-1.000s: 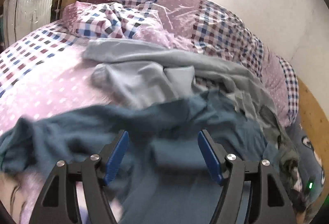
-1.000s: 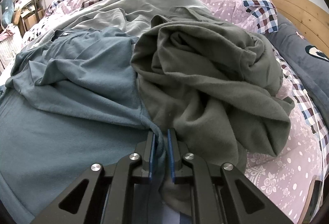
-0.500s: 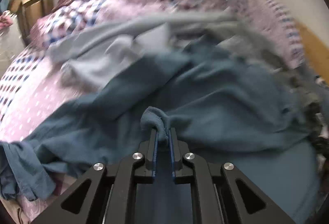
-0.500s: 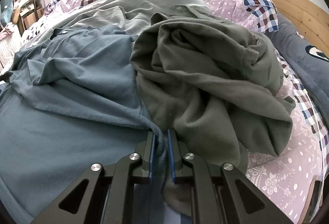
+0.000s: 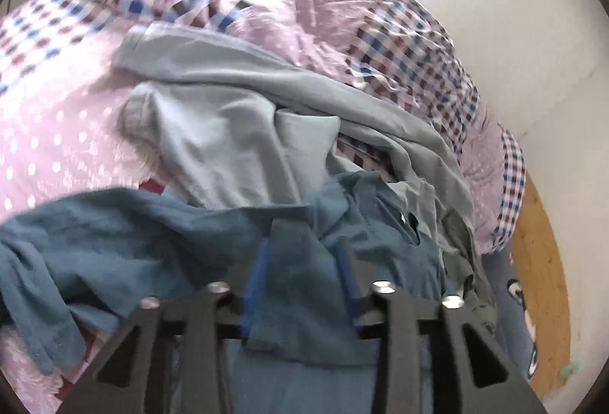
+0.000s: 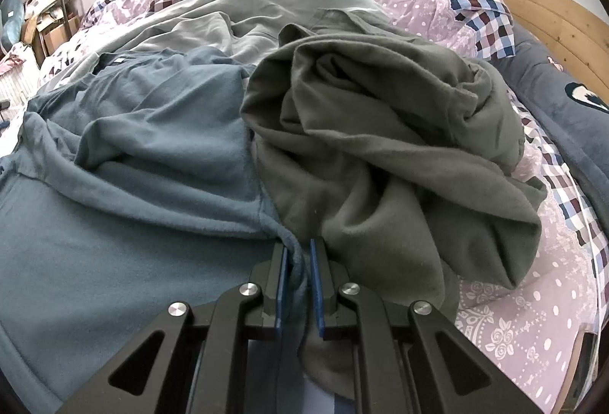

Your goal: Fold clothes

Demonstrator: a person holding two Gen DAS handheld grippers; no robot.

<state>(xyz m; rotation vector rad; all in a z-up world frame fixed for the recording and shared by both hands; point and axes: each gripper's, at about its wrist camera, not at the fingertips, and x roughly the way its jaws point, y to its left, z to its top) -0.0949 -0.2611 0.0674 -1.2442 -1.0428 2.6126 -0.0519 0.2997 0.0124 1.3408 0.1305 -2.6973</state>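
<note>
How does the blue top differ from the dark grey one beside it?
The blue top lies spread fairly flat; the dark grey top is bunched in a heap. The right gripper pinches the blue top's edge; the grey top is ungripped. Both look fleecy and lie on the bed.

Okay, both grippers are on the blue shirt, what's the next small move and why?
Probably close the left gripper: it is open, and a flap of the blue shirt lies between its fingers. The right gripper is shut on the shirt's hem beside the dark grey garment. With both holding, the shirt could be lifted clear.
</note>
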